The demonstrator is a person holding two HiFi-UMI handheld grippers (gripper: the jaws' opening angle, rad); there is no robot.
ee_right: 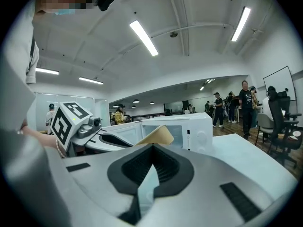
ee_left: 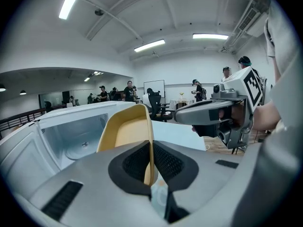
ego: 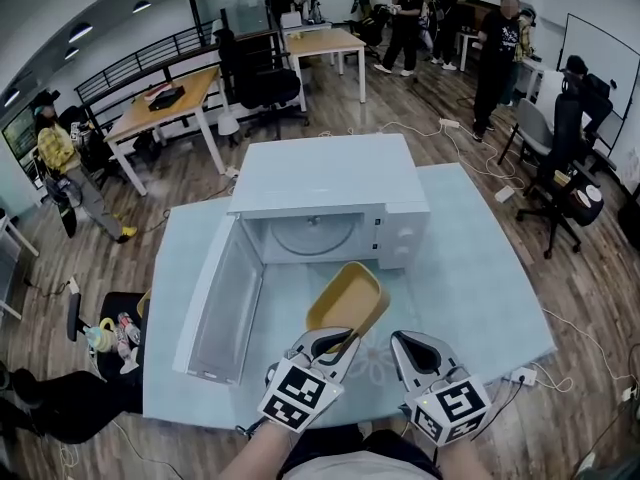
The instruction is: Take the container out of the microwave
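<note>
Yellow container (ego: 348, 296): shallow, smooth-walled, rounded-rectangle tray shape with a matte look. It sits outside the microwave (ego: 330, 183), held in the air over the table (ego: 480, 268) just in front of the open cavity, tilted with one end raised.

Your left tongs (ego: 338, 340) are clamped on the container's near rim. The left gripper view shows the thin wall pinched between the two black ribbed pads (ee_left: 137, 162). Your right tongs (ego: 402, 340) sit just beside them to the right, with the tips closed together and nothing between them.

Each gripper carries a cube with black-and-white square markers, left (ego: 300, 393) and right (ego: 450, 406).

The microwave is a white, glossy box. Its door (ego: 215, 313) is swung wide open to the left, just left of the container. A round glass turntable (ego: 312, 236) lies on the cavity floor. The control panel (ego: 400, 236) on the right side carries round knobs.

The table has a pale blue-green cover and a flat, dull surface.

Around it: a wood-plank floor (ego: 200, 168), a black office chair (ego: 265, 83), wooden-topped desks (ego: 165, 103) and a whiteboard (ego: 600, 58) at the right. Several people stand at the far end (ego: 405, 13). A white power strip (ego: 520, 375) lies by the table's right corner.
</note>
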